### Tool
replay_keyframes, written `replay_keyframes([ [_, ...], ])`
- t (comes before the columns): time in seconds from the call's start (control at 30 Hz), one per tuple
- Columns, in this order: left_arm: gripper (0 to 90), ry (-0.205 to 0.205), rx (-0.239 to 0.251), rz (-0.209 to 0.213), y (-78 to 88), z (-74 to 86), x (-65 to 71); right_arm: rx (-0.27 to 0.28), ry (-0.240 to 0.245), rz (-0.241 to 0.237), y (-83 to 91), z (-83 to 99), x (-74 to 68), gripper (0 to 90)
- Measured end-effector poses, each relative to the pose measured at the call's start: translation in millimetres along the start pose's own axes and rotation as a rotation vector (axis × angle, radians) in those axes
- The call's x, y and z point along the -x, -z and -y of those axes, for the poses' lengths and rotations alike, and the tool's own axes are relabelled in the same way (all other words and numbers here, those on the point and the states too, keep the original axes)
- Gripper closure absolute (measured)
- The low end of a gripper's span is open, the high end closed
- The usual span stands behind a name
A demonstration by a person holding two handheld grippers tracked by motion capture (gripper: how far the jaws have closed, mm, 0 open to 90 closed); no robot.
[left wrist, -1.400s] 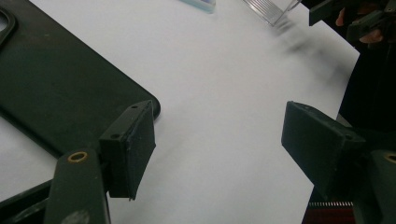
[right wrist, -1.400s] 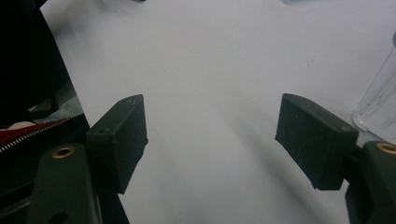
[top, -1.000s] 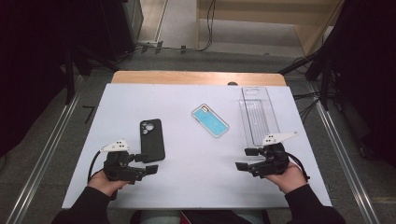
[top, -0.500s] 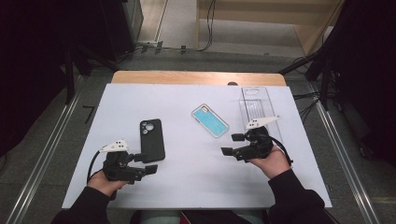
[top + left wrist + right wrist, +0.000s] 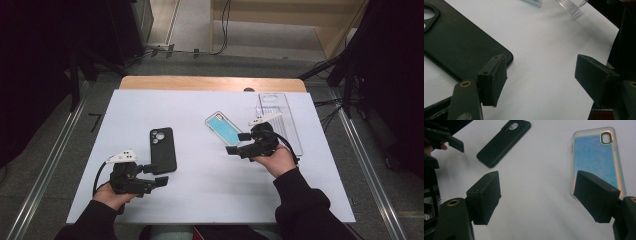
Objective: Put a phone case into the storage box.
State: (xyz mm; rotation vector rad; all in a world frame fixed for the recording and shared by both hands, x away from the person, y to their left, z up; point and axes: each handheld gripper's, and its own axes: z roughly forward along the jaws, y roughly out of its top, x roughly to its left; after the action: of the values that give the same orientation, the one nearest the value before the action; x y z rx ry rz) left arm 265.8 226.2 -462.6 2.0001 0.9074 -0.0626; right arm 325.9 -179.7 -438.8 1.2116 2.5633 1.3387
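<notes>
White desk under me; clear ribbed tray at two o'clock, cables on floor at twelve.

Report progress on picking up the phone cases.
Done: nothing lifted; the black case, blue case and clear case all lie flat on the table. In hand: the right gripper hovers by the blue case, jaws open and empty. Left: the grasp itself; the left gripper waits open beside the black case.
</notes>
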Motion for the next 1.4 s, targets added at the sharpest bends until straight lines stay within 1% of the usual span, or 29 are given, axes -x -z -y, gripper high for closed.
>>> replay_keyframes([
  [0.07, 25.8, 0.003, 0.0, -0.001, 0.2, 0.1, -0.4, 0.0, 0.003, 0.009, -6.9, -5.4, 2.6, 19.6],
  [0.13, 25.8, 0.002, 0.0, 0.0, 0.3, 0.3, -0.7, 0.005, 0.006, 0.009, -8.3, -6.6, 3.5, 19.6],
  [0.27, 25.8, 0.005, 0.002, 0.001, 0.7, 0.6, -0.7, 0.019, -0.001, 0.01, -15.4, -16.1, 11.5, 19.6],
  [0.37, 25.8, 0.006, 0.003, 0.001, 0.9, 0.7, -1.0, 0.02, -0.005, 0.005, -18.3, -19.2, 14.0, 19.6],
  [0.47, 25.8, 0.006, 0.002, 0.0, 0.9, 0.6, -1.2, 0.018, 0.003, 0.015, -25.8, -24.8, 18.1, 19.5],
  [0.5, 25.8, 0.007, 0.002, 0.0, 0.8, 0.7, -1.0, 0.027, 0.009, 0.02, -31.2, -28.6, 19.9, 17.6],
  [0.57, 25.8, 0.006, 0.001, 0.002, 0.7, 0.7, -1.0, 0.028, 0.009, 0.017, -32.6, -29.3, 20.7, 16.5],
  [0.6, 25.8, 0.005, 0.002, 0.002, 0.7, 0.8, -1.0, 0.003, -0.015, 0.002, -39.1, -33.2, 24.4, 15.6],
  [0.67, 25.8, 0.006, 0.002, 0.002, 0.8, 0.8, -1.3, -0.002, -0.012, 0.002, -41.2, -34.4, 25.4, 15.6],
  [0.7, 25.8, 0.006, 0.004, 0.001, 0.8, 0.8, -1.4, -0.009, -0.002, 0.027, -47.4, -38.1, 27.1, 13.2],
  [0.73, 25.8, 0.006, 0.004, 0.001, 0.8, 0.9, -1.5, -0.009, -0.002, 0.027, -47.4, -38.1, 27.1, 13.2],
  [0.77, 25.8, 0.006, 0.004, 0.001, 0.8, 0.9, -1.6, -0.016, 0.008, 0.032, -51.8, -41.1, 29.0, 3.6],
  [0.8, 25.8, 0.006, 0.003, 0.002, 0.8, 0.8, -1.5, -0.016, 0.008, 0.032, -51.8, -41.1, 29.0, 3.6],
  [0.83, 25.8, 0.005, 0.003, 0.002, 0.8, 0.8, -1.4, -0.011, 0.018, 0.029, -54.4, -42.6, 30.1, 0.0],
  [0.87, 25.8, 0.005, 0.003, 0.002, 0.7, 0.9, -1.4, -0.004, 0.02, 0.029, -56.4, -44.1, 31.2, 0.0],
  [0.9, 25.8, 0.005, 0.003, 0.002, 0.6, 0.9, -1.4, 0.003, 0.0, 0.035, -59.1, -46.5, 34.1, 0.0],
  [0.97, 25.8, 0.006, 0.003, 0.003, 0.9, 0.8, -1.4, 0.005, -0.005, 0.035, -60.6, -47.9, 36.7, 0.0],
  [1.0, 25.8, 0.006, 0.004, 0.004, 1.2, 0.9, -1.2, 0.003, -0.01, 0.056, -62.4, -50.2, 41.0, 0.0],
  [1.03, 25.8, 0.006, 0.004, 0.004, 1.2, 0.9, -1.2, 0.003, -0.01, 0.056, -62.4, -50.2, 41.0, 0.0],
  [1.1, 25.8, 0.006, 0.004, 0.004, 1.3, 0.9, -1.6, 0.014, -0.004, 0.078, -63.7, -51.7, 44.8, 0.0],
  [1.2, 25.8, 0.007, 0.004, 0.003, 1.1, 0.9, -1.6, 0.018, -0.002, 0.083, -64.2, -52.4, 47.1, 0.0],
  [1.3, 25.8, 0.005, 0.002, 0.004, 1.3, 0.9, -1.5, 0.027, 0.001, 0.105, -66.8, -51.1, 53.5, 0.0],
  [1.37, 25.8, 0.007, 0.004, 0.005, 1.3, 0.9, -1.5, 0.038, 0.009, 0.13, -67.6, -49.8, 56.6, 7.1],
  [1.4, 25.8, 0.007, 0.003, 0.004, 1.3, 0.9, -1.5, 0.038, 0.009, 0.13, -67.6, -49.8, 56.6, 7.1],
])
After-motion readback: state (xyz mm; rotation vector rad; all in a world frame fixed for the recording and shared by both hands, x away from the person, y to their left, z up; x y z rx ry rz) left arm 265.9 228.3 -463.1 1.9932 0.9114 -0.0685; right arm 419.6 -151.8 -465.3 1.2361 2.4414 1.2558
